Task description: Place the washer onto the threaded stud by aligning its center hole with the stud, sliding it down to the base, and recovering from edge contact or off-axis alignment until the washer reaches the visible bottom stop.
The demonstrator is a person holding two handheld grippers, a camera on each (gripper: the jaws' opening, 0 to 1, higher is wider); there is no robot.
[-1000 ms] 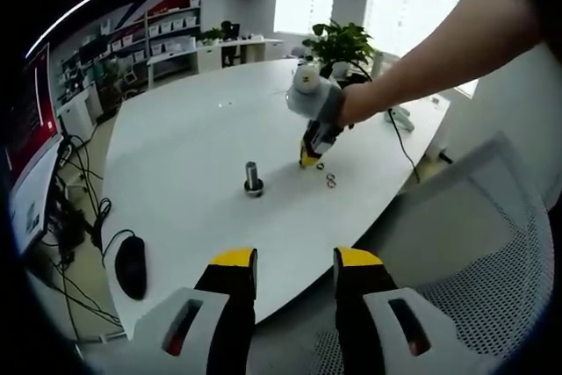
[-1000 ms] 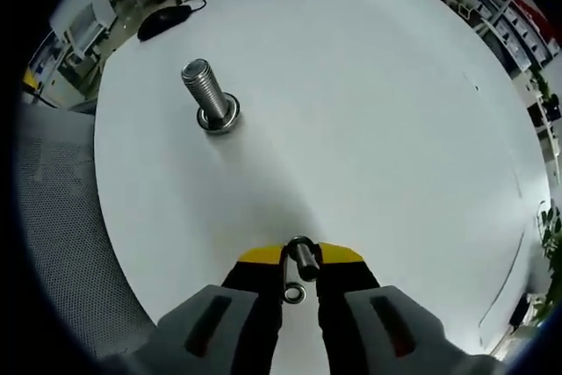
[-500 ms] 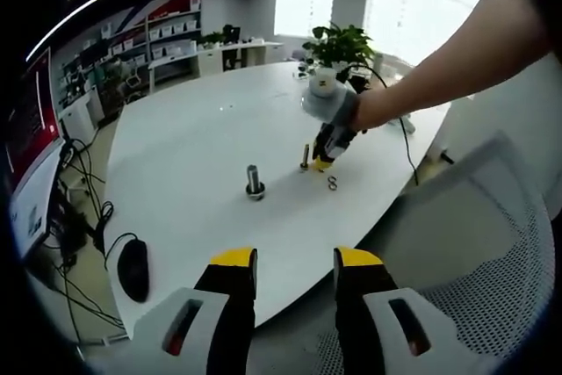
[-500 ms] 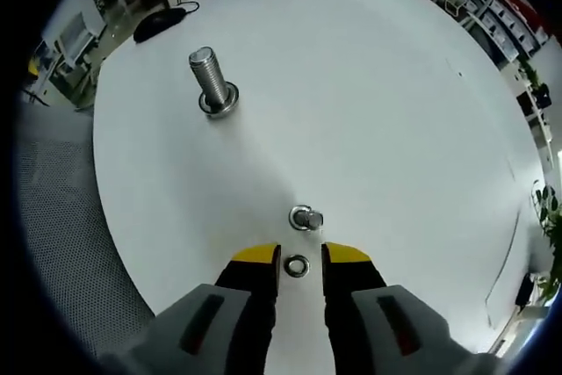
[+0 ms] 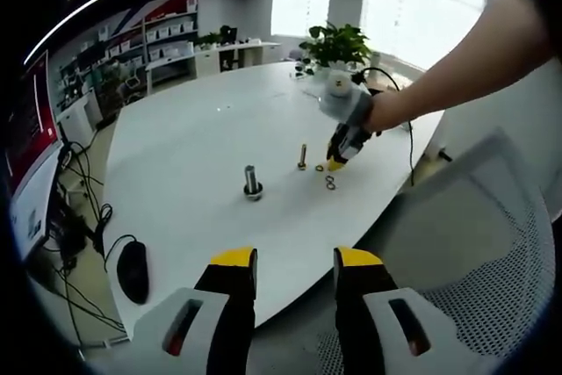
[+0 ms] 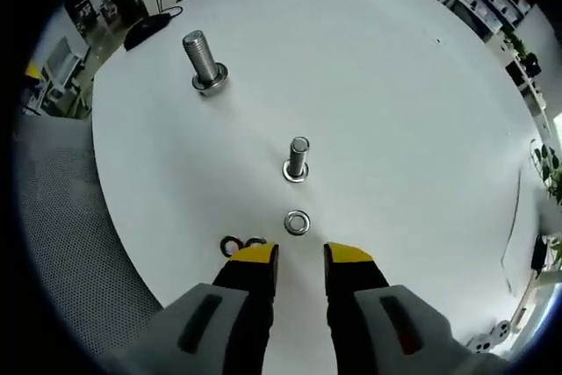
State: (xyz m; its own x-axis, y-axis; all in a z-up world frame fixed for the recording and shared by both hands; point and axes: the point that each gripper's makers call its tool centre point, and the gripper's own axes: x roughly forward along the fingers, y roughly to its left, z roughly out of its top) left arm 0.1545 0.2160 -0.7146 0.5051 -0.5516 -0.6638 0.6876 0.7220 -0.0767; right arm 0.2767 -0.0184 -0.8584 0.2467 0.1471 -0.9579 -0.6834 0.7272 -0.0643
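Note:
A small threaded stud stands upright on the white table, with a silver washer lying flat just short of it. My right gripper is open and hovers right behind that washer, holding nothing. A larger threaded stud stands further off to the left. In the left gripper view a person's hand holds the right gripper beside the small stud, with the larger stud to the left. My left gripper is open, off the table's near edge.
Two dark washers lie by my right gripper's left jaw; loose washers also show in the left gripper view. A black mouse sits near the table edge. A mesh chair stands at the right, a potted plant at the far side.
My right gripper has opened, let go of the small stud, and drawn back. The stud now stands upright on the table beyond the washer. The left gripper has stayed put.

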